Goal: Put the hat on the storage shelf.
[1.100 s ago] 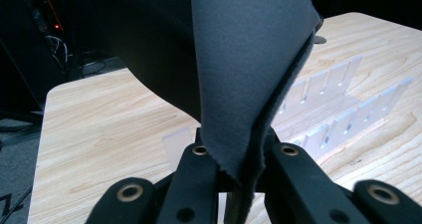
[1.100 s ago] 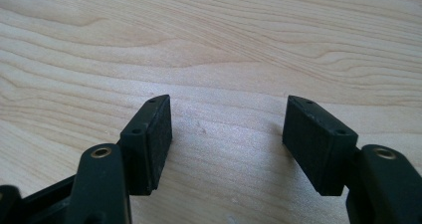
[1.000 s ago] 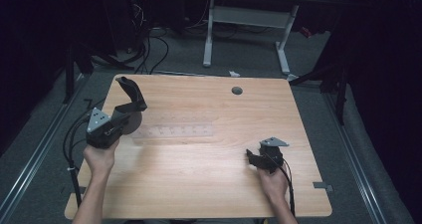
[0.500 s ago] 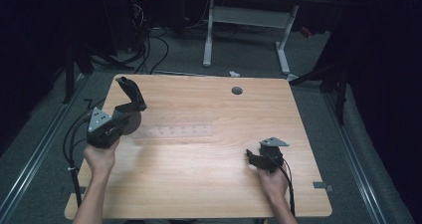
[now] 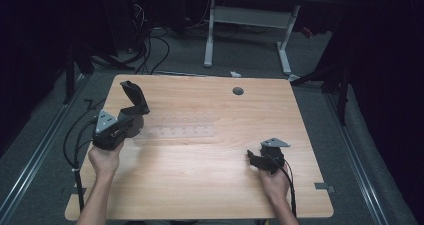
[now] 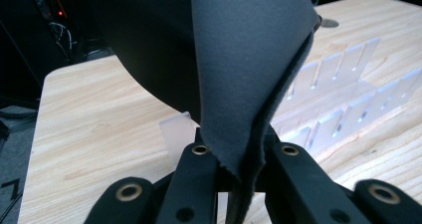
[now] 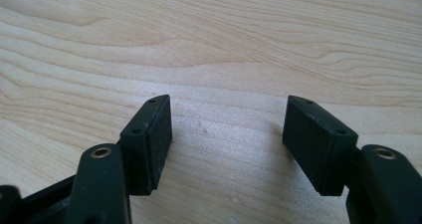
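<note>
My left gripper (image 5: 129, 118) is shut on a dark grey piece of cloth (image 5: 134, 96), which stands up from the jaws over the table's left side. In the left gripper view the folded cloth (image 6: 239, 59) rises from between the closed jaws (image 6: 239, 157), hiding much of the table beyond. A clear slotted plastic rack (image 5: 176, 131) lies flat on the table just right of that gripper, and its upright fins (image 6: 343, 79) stand close behind the cloth. Low on the table's right side rests my right gripper (image 5: 251, 158), open with only bare wood between its pads (image 7: 226, 134).
The wooden table (image 5: 210, 185) has a round cable hole (image 5: 238, 91) near its far edge. Beyond the far edge stand a white desk frame (image 5: 247, 20) and loose cables (image 5: 150, 45) on the dark floor. Cables trail from both grippers off the near edge.
</note>
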A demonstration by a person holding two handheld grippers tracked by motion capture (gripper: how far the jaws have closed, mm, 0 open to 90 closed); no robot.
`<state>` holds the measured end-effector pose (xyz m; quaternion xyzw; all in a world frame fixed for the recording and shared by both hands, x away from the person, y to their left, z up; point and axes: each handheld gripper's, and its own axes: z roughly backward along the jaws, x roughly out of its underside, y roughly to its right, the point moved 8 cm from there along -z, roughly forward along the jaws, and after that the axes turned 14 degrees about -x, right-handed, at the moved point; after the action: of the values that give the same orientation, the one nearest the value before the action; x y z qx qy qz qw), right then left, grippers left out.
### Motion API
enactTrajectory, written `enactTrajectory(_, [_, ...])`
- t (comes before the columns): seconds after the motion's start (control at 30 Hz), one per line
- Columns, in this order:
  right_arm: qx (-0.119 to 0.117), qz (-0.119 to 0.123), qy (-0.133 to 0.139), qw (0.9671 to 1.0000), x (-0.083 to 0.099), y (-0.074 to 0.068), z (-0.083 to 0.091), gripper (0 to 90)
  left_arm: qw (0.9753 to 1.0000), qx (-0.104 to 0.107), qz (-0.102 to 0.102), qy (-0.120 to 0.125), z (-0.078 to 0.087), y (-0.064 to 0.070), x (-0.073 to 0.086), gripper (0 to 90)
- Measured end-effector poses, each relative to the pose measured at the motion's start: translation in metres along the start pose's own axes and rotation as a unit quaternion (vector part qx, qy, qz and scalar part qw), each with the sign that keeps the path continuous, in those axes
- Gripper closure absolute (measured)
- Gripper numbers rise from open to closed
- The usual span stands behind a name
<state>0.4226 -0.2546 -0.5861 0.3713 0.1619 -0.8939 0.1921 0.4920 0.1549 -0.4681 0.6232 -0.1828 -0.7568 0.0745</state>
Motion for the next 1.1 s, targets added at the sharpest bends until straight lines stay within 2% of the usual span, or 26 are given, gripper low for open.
enactTrajectory(0.13, [0.000,0.000,0.000,1.0000,0.000,0.000,0.000,36.4,1.0000,0.000,0.000,-0.007,-0.002,0.001,0.004,85.5])
enactTrajectory(0.3, [0.000,0.000,0.000,1.0000,0.000,0.000,0.000,36.4,0.9995,0.001,0.028,-0.013,-0.001,-0.006,0.008,85.1])
enactTrajectory(0.43, [0.000,0.000,0.000,1.0000,0.000,0.000,0.000,36.4,0.9991,0.002,0.037,-0.019,0.001,-0.007,0.007,83.0])
enactTrajectory(0.57, [0.000,-0.001,0.000,1.0000,0.000,0.000,0.000,36.4,0.9988,0.000,0.042,-0.026,0.003,-0.008,0.007,69.7])
enactTrajectory(0.6, [0.000,-0.001,0.000,1.0000,0.000,0.000,0.000,36.4,0.9987,-0.003,0.043,-0.028,0.003,-0.008,0.007,69.7])
enactTrajectory(0.63, [0.000,-0.001,0.000,1.0000,0.000,0.000,0.000,36.4,0.9984,-0.006,0.046,-0.031,0.003,-0.008,0.007,65.0])
enactTrajectory(0.67, [0.000,-0.001,0.000,1.0000,0.000,0.000,0.000,36.4,0.9983,-0.008,0.048,-0.033,0.003,-0.009,0.007,56.3])
enactTrajectory(0.7, [0.000,-0.001,0.000,1.0000,0.000,0.000,0.000,36.4,0.9981,-0.012,0.048,-0.035,0.004,-0.010,0.007,56.3])
enactTrajectory(0.77, [0.000,-0.001,0.000,1.0000,0.000,0.000,0.000,36.4,0.9978,-0.021,0.050,-0.039,0.004,-0.014,0.006,49.9])
enactTrajectory(0.83, [0.000,-0.001,0.000,1.0000,0.000,0.000,0.000,36.3,0.9969,-0.019,0.061,-0.046,0.006,-0.015,0.004,44.0])
enactTrajectory(0.93, [0.000,0.000,0.000,1.0000,0.000,0.000,0.000,36.3,0.9973,-0.021,0.054,-0.045,0.010,-0.016,0.003,42.0])
enactTrajectory(1.1, [0.000,0.000,0.000,1.0000,0.000,0.000,0.000,36.3,0.9964,-0.024,0.065,-0.050,0.021,-0.023,0.006,39.1])
